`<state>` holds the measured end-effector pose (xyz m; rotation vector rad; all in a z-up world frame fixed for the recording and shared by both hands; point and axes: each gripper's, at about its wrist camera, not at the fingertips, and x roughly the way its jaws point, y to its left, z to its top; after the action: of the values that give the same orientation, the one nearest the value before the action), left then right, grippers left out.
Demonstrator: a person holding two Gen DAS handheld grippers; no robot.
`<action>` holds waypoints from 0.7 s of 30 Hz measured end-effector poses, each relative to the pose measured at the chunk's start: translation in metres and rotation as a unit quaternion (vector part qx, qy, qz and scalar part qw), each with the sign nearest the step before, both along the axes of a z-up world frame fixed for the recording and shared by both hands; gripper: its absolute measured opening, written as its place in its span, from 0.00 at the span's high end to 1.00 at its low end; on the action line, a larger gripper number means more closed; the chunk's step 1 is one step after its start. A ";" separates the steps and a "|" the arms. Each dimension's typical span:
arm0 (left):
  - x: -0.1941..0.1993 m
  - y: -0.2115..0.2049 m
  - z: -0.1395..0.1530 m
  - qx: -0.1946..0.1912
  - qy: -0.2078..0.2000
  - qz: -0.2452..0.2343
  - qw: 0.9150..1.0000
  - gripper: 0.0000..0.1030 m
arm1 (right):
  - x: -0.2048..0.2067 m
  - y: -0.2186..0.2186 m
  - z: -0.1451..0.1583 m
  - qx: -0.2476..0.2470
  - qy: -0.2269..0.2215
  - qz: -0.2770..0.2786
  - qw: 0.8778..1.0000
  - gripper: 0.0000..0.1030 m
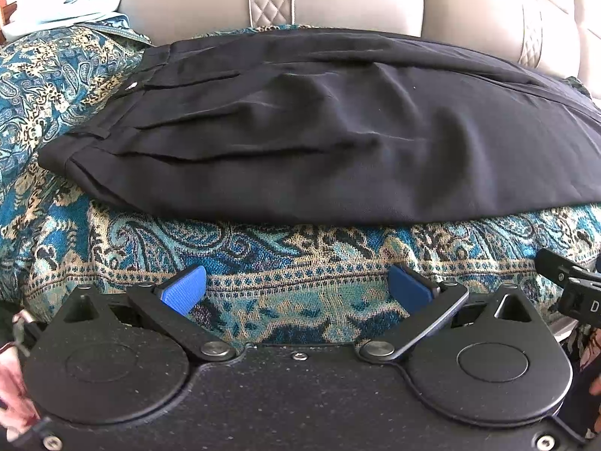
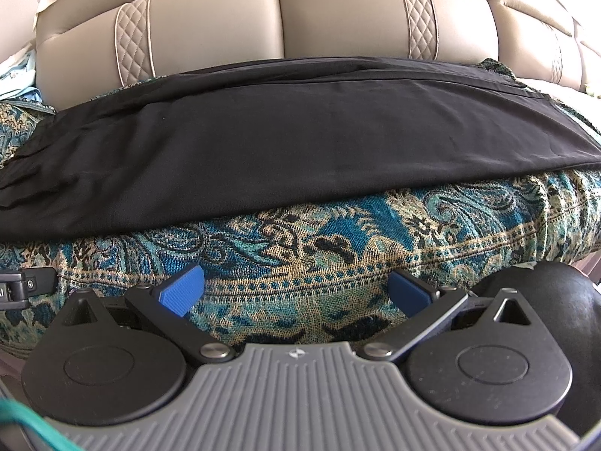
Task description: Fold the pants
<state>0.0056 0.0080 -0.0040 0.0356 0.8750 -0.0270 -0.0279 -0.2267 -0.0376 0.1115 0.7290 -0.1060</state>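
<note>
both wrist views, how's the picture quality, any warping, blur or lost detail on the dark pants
Left wrist view: strong fisheye bowing; the pants keep visible pleats and creases, and the top left corner is washed out. Right wrist view: same bowing; the pants read almost flat black, and the sofa back is slightly soft.

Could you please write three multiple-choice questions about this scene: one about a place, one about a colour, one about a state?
1. Where do the black pants lie?
A. on the patterned throw
B. on a wooden floor
C. on a hanger

2. What colour are the pads of the right tool?
A. red
B. blue
C. white

3. What state is the left tool in?
A. shut on the pants
B. shut on the throw
C. open, holding nothing

Answers:
1. A, the pants rest flat on the paisley throw before the beige sofa back.
2. B, both pads show blue.
3. C, its jaws stand wide apart, short of the pants.
</note>
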 end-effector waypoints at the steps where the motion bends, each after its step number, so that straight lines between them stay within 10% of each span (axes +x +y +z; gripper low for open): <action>1: 0.002 0.002 0.003 -0.002 0.015 -0.002 1.000 0.00 | 0.000 0.000 0.000 0.000 0.002 0.000 1.000 0.00; 15: 0.098 0.149 0.092 -0.174 -0.044 0.068 0.981 0.00 | 0.046 -0.007 0.018 0.022 0.122 0.010 0.992 0.00; 21: 0.204 0.189 0.095 -0.211 -0.024 0.147 0.966 0.00 | 0.046 0.008 0.049 0.004 0.055 0.025 0.998 0.00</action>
<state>0.2094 0.1970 0.0907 -0.4905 0.8050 0.0648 0.0177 -0.2188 0.0118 0.0952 0.8411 -0.0614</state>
